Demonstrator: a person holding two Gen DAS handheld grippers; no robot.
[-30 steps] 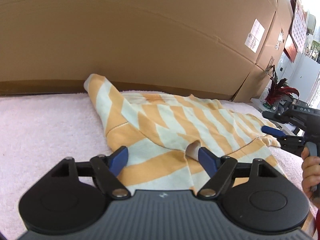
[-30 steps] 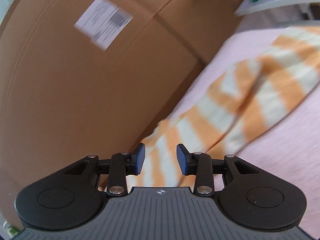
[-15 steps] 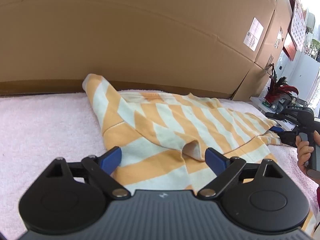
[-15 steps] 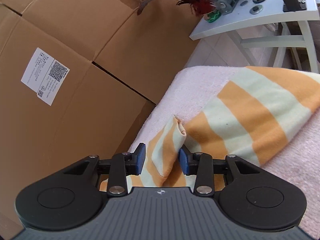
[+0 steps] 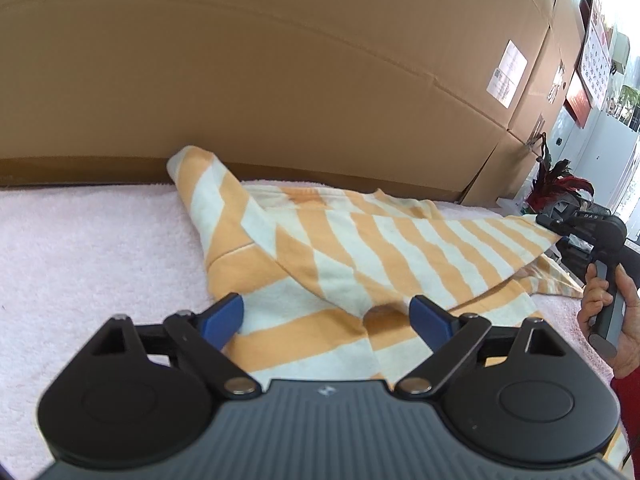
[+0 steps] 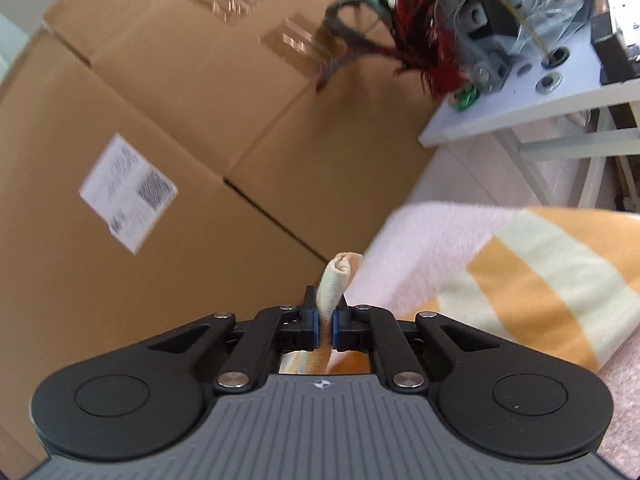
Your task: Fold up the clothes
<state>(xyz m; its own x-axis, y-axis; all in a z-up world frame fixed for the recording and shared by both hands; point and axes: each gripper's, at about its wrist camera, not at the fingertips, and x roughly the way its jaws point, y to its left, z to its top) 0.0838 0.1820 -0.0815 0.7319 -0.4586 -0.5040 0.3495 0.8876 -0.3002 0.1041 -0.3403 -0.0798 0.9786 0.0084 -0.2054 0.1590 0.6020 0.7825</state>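
Observation:
An orange-and-cream striped garment [image 5: 340, 248] lies spread on a pink towel-covered surface [image 5: 88, 248]. My left gripper [image 5: 326, 312] hovers open just above the garment's near hem, blue pads wide apart with nothing between them. At the far right of the left wrist view a hand holds my right gripper [image 5: 560, 228] at the garment's right corner, which is lifted off the towel. In the right wrist view my right gripper [image 6: 325, 326] is shut on a pinched fold of the striped garment [image 6: 338, 280]; more of the cloth [image 6: 540, 276] drapes to the right.
Large cardboard boxes [image 5: 280, 80] form a wall right behind the towel. A white side table [image 6: 532, 100] with red feathers [image 6: 424, 44] and grey hardware stands past the towel's right end. The towel's left part carries nothing.
My right gripper closed on the garment's corner and raised it, pulling the right side of the cloth taut. My left gripper opened wider and stayed over the near hem.

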